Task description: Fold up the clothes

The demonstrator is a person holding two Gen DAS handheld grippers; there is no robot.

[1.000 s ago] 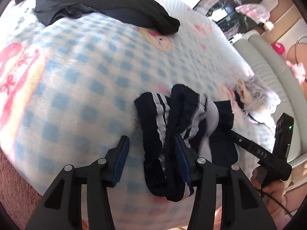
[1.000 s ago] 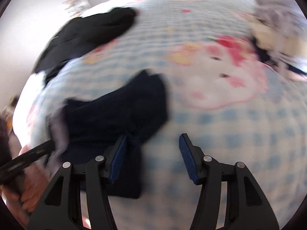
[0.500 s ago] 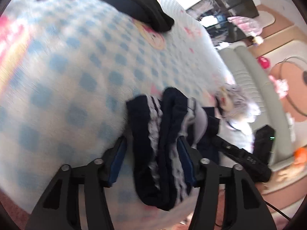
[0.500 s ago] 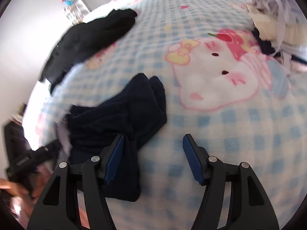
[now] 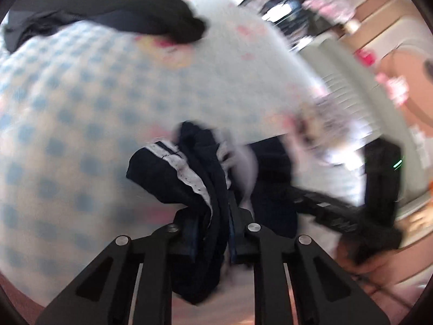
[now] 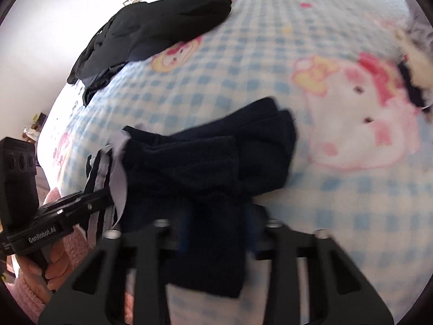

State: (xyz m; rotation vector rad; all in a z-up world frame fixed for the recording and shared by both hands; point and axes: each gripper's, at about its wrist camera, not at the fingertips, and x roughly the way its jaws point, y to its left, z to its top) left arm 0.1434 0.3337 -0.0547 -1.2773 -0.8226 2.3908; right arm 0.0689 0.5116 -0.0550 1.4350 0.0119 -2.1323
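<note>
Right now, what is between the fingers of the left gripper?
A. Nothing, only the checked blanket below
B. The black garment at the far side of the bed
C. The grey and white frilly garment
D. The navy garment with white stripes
D: in the left wrist view the left gripper is closing, its jaws pressing on the navy garment with white stripes.

Navy garment (image 6: 205, 162): soft matt knit cloth, white ribbed trim; blanket (image 6: 270, 62): fleecy, nubbly checked cloth (cartoon print); black clothes pile (image 6: 151, 29): matt fabric; left gripper (image 5: 208, 233): matt black plastic, shiny metal screws.
</note>
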